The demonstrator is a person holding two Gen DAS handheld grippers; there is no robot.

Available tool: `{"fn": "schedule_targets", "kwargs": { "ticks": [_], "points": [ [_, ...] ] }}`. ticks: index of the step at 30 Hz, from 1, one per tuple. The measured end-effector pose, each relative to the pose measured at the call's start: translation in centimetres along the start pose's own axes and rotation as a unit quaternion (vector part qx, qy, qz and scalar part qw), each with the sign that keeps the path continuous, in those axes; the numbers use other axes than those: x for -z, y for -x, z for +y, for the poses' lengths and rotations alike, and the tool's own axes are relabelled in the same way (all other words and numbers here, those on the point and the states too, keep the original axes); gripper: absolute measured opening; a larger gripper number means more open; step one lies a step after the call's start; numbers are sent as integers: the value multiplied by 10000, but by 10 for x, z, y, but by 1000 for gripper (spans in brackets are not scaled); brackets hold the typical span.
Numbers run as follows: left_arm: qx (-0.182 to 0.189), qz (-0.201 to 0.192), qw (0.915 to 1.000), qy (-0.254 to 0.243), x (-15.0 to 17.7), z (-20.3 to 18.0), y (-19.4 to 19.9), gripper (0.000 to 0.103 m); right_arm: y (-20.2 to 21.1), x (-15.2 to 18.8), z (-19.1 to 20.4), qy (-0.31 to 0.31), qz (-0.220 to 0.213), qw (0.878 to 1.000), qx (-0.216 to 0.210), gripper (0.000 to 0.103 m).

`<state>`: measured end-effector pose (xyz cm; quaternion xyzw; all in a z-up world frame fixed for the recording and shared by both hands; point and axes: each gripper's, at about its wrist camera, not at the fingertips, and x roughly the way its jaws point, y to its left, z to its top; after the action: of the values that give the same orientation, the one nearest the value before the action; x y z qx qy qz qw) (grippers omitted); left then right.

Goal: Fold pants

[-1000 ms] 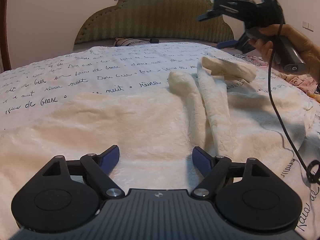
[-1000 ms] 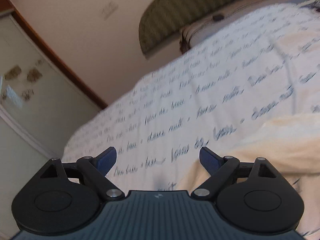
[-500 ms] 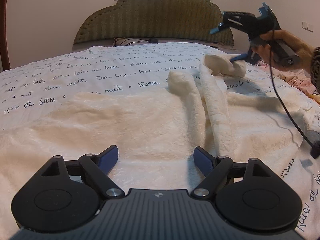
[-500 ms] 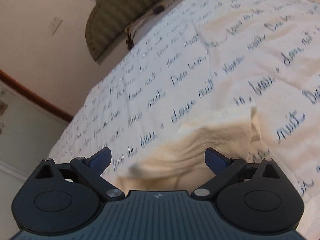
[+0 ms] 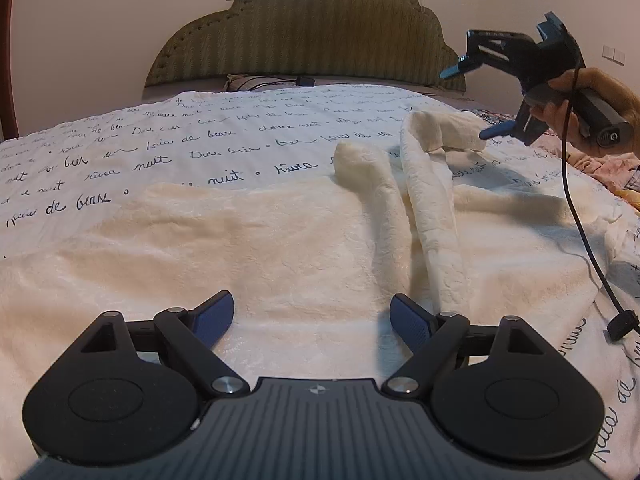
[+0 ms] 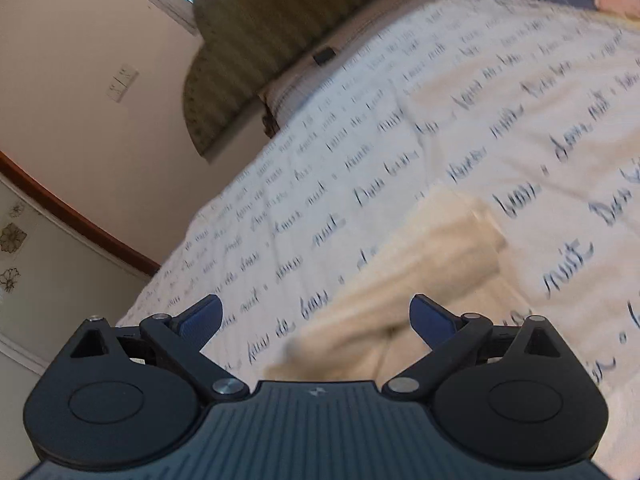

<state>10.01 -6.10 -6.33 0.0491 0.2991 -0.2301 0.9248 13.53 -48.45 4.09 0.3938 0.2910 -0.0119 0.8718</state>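
Cream textured pants (image 5: 304,248) lie spread on the bed, one leg bunched into a ridge that ends in a folded-over cuff (image 5: 444,128) at the far right. My left gripper (image 5: 312,316) is open and empty, low over the near part of the pants. My right gripper (image 5: 466,104) is open in the air, its lower finger beside the cuff's end; a hand holds it. In the right wrist view the gripper (image 6: 316,312) is open above the pant leg (image 6: 436,256), which looks blurred.
The bed has a white cover (image 5: 120,152) printed with cursive writing and a green padded headboard (image 5: 304,32). A black cable (image 5: 576,208) hangs from the right gripper over the pants. Pink clothes (image 5: 600,160) lie at the bed's right edge.
My right gripper dipped toward the folded cuff, then rose and tilted; it stays open. The cuff has shifted slightly. My left gripper has barely moved.
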Motion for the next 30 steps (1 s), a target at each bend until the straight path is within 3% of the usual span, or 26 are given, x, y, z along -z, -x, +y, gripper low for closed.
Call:
{"fn": "schedule_targets", "kwargs": {
  "ticks": [2,4,8,10,12,14,17,20,22,27,30],
  "points": [
    [-2,1,10000,-7,0,0,0,88,-14,3,-2,282,410,9985,222,101],
    [9,2,10000,-6,0,2,-1,88,-28,-1,7,587,338,9963,519,101],
    [37,-2,10000,14,0,3,-1,88,-33,-14,39,1562,-729,9849,159,101],
    [42,-3,10000,14,0,3,-1,88,-23,-17,48,1708,-1316,9762,221,101],
    [31,-1,10000,-2,0,2,-1,88,-12,-18,43,1519,-1616,9744,365,101],
    [23,1,10000,-13,0,2,-2,88,-7,-18,22,1088,-1511,9816,434,101],
    [22,2,10000,-16,0,2,-2,89,-7,-14,-31,-64,-1119,9932,-316,100],
    [24,2,10000,-18,0,2,-2,89,-11,-7,-70,-1047,-1189,9799,-1210,101],
    [26,2,10000,-18,0,2,-2,89,-18,-7,-74,-1133,-1042,9779,-1416,101],
    [29,1,10000,-15,0,2,-1,89,-42,-5,-54,-910,-463,9843,-1439,101],
    [31,1,10000,-15,0,2,-2,89,-44,-6,-39,-662,-710,9838,-1506,101]
  ]
}}
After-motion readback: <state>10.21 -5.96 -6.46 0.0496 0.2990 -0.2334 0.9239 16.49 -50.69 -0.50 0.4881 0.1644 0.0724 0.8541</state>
